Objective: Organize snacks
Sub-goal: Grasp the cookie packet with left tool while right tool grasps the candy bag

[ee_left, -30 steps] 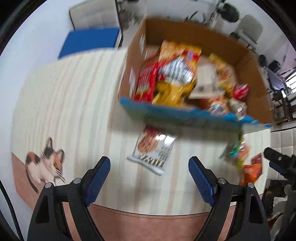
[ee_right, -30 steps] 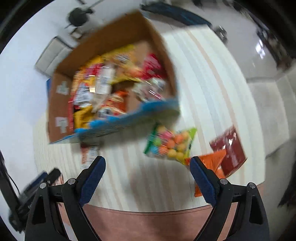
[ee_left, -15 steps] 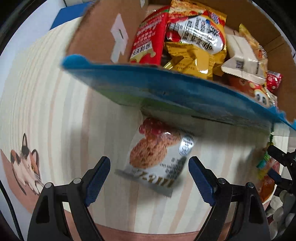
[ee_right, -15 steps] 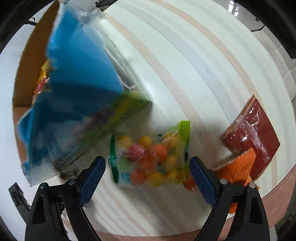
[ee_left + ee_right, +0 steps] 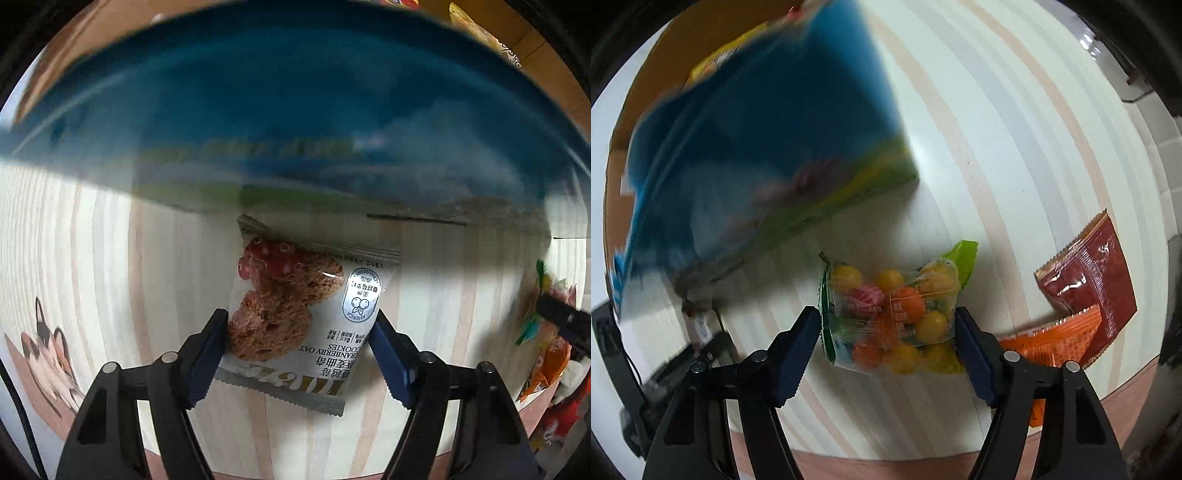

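A white cranberry oat cookie packet [image 5: 295, 295] lies flat on the striped tablecloth [image 5: 92, 258], just in front of the box's blue side wall [image 5: 295, 110]. My left gripper [image 5: 299, 325] points down over it; its jaws are closing, with the packet between the blue pads and not squeezed. In the right wrist view a clear bag of orange and yellow candy balls [image 5: 905, 306] lies on the cloth. My right gripper [image 5: 886, 321] straddles it, jaws closing, blue pads at the bag's two sides.
The cardboard box [image 5: 757, 129] looms close and blurred, a yellow snack [image 5: 476, 26] showing over its rim. A dark red packet [image 5: 1093, 280] and an orange packet [image 5: 1056, 343] lie right of the candy bag. A cat picture [image 5: 48, 354] marks the cloth's near left edge.
Both grippers have dropped toward the table and their jaws have narrowed. The cookie packet now sits between the left pads and the candy bag between the right pads.
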Demonstrator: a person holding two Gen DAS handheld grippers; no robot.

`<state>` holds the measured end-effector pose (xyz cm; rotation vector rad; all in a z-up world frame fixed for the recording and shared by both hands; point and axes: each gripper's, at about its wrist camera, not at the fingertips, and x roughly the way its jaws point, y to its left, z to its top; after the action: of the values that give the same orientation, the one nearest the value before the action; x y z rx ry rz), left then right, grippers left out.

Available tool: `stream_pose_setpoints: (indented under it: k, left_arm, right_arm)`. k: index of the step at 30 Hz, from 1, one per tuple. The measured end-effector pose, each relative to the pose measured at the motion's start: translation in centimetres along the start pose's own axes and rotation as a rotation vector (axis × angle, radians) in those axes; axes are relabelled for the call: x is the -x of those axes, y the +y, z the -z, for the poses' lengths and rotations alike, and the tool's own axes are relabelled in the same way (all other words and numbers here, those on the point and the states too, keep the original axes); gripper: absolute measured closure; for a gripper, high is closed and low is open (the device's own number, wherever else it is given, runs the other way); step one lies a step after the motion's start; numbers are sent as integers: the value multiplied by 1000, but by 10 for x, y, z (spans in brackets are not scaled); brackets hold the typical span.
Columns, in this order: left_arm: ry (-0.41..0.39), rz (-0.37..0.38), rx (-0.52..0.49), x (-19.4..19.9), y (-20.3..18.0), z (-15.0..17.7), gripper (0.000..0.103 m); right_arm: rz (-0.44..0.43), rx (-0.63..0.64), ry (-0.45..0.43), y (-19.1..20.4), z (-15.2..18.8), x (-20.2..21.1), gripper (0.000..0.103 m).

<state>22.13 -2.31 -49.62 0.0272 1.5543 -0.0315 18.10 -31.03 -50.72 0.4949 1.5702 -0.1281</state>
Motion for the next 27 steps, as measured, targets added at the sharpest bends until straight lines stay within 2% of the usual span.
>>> stream_pose_setpoints:
  k: [4, 8, 9, 14, 19, 25, 27]
  left_arm:
    - [16, 6, 18, 2, -2, 26, 30]
    - [48, 18, 36, 2, -8, 64, 30]
    - [54, 20, 40, 1, -10, 73, 30]
    - [88, 25, 44, -5, -25, 105, 30]
    - [102, 6, 20, -23, -45, 115, 30]
    - [94, -4, 10, -31, -59, 129, 28]
    - [97, -4, 6, -27, -49, 116, 28]
  right_arm:
    - [29, 111, 66, 12, 11, -9, 30]
    - [62, 218, 139, 21, 36, -18, 30]
    - [68, 236, 154, 23, 42, -20, 34]
    - [79, 289, 202, 29, 67, -28, 35]
    - [93, 295, 189, 34, 67, -29, 34]
    - [124, 302, 182, 31, 82, -30, 28]
    - [129, 299, 186, 42, 80, -32, 27]
